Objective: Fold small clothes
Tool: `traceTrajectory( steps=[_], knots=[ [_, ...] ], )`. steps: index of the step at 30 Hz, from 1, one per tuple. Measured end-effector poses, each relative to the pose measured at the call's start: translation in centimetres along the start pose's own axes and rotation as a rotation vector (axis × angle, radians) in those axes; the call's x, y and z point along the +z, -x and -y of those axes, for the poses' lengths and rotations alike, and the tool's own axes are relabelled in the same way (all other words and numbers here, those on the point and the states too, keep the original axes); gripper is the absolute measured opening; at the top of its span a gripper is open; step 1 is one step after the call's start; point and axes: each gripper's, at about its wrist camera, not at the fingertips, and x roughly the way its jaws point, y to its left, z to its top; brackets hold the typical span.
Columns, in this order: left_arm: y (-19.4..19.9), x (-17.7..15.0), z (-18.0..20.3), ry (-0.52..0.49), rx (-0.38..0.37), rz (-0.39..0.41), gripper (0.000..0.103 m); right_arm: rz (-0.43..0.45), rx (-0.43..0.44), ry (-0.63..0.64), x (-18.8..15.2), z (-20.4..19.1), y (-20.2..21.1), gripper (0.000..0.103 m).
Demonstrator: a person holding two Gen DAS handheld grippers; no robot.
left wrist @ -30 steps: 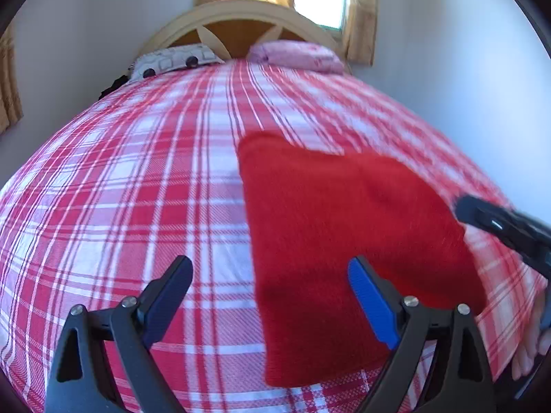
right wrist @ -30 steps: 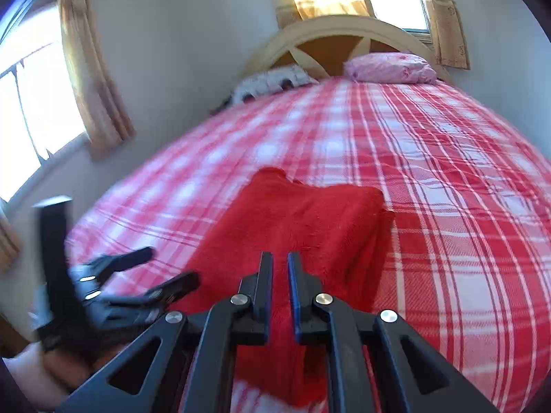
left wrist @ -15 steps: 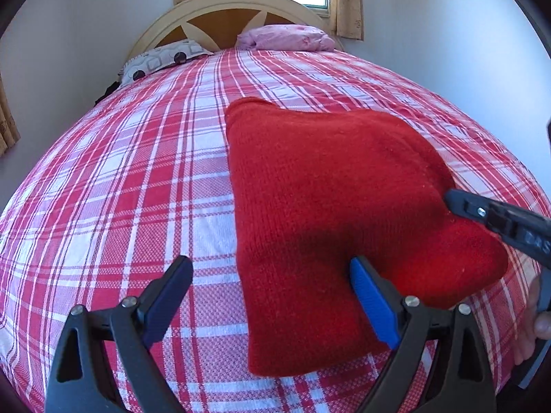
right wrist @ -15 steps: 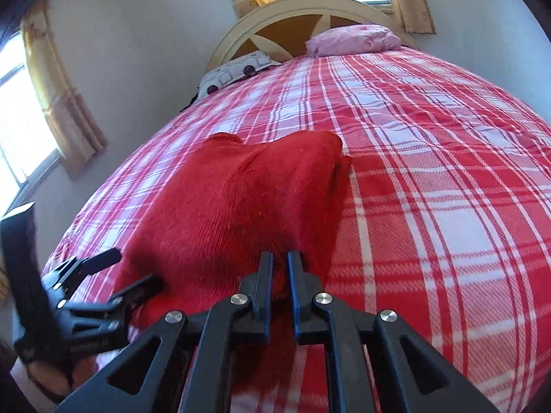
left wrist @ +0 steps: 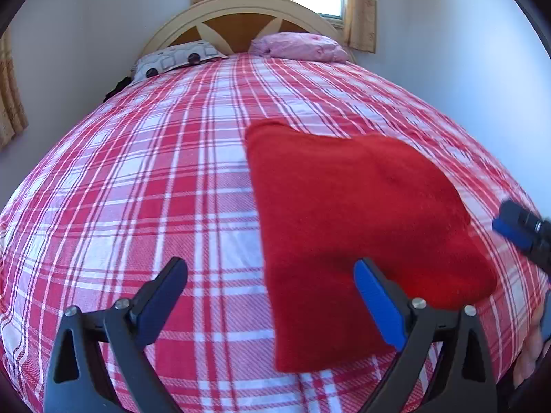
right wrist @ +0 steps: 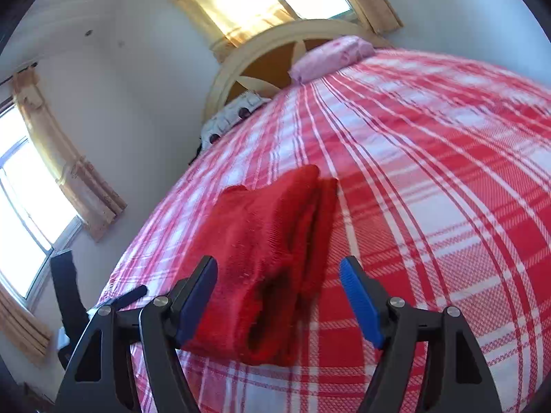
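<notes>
A: Right wrist view: where's the garment?

B: The red knit garment point(right wrist: 265, 261) lies folded on the plaid bedsheet point(right wrist: 447, 206), centre-left of the frame, its long axis running from my fingers up toward the headboard point(right wrist: 275, 44). Its layered near end sits between my right gripper point(right wrist: 279, 296) jaws, which have just been opening; the pads are off the cloth now.

A: And your other hand?

B: In the left view the garment point(left wrist: 344, 223) fills the lower right. My left gripper point(left wrist: 272, 296) stands wide and empty, its right finger over the near edge, its left over bare sheet.

A: Which is nearer?

B: The right, I'd judge; it straddles the fold end.
</notes>
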Motion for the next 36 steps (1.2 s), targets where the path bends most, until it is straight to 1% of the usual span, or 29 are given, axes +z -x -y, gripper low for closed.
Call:
traceTrajectory(
  steps=[5, 9, 14, 18, 20, 23, 24, 25, 26, 28, 32, 36],
  knots=[
    [-0.9, 0.9, -1.8, 0.051, -0.038, 0.002, 0.100, -0.032, -0.018, -0.014, -0.2, 1.2, -0.7, 0.074],
    [-1.7, 2.5, -2.4, 0.076, -0.032, 0.009, 0.100, -0.015, -0.022, -0.010, 1.3, 1.1, -0.9, 0.074],
    [-3.3, 3.1, -2.7, 0.112, -0.059, -0.052, 0.099, 0.000, -0.027, 0.004, 2.1, 0.7, -1.4, 0.074],
    [-3.6, 2.5, -2.0, 0.100, -0.068, -0.055, 0.099, -0.012, -0.080, 0.072, 1.5, 0.2, -2.0, 0.074],
    [-3.5, 2.5, -1.6, 0.086, -0.074, -0.052, 0.098, -0.007, -0.092, 0.084, 1.3, 0.3, -2.1, 0.074],
    [-3.3, 2.9, -0.6, 0.046, -0.080, -0.044, 0.098, 0.003, -0.089, 0.073, 1.6, 0.7, -2.0, 0.074],
    [-3.1, 3.1, -0.1, 0.030, -0.075, -0.035, 0.098, 0.011, -0.087, 0.067, 1.9, 0.8, -1.9, 0.073],
    [-3.1, 3.3, 0.0, 0.024, -0.074, -0.029, 0.098, 0.017, -0.086, 0.067, 2.1, 0.9, -1.9, 0.066],
    [-3.0, 3.5, 0.3, 0.019, -0.074, -0.023, 0.098, 0.018, -0.088, 0.069, 2.4, 0.9, -1.9, 0.054],
    [-2.9, 3.9, 0.9, 0.012, -0.079, -0.014, 0.098, 0.002, -0.076, 0.063, 2.9, 0.9, -2.1, 0.043],
    [-3.2, 4.5, 1.8, -0.009, -0.088, -0.017, 0.097, 0.007, -0.046, 0.072, 2.6, 0.5, -1.5, 0.044],
    [-3.5, 5.1, 2.9, -0.058, -0.082, -0.011, 0.098, -0.005, -0.010, 0.055, 1.0, 0.8, -0.3, 0.044]
  ],
)
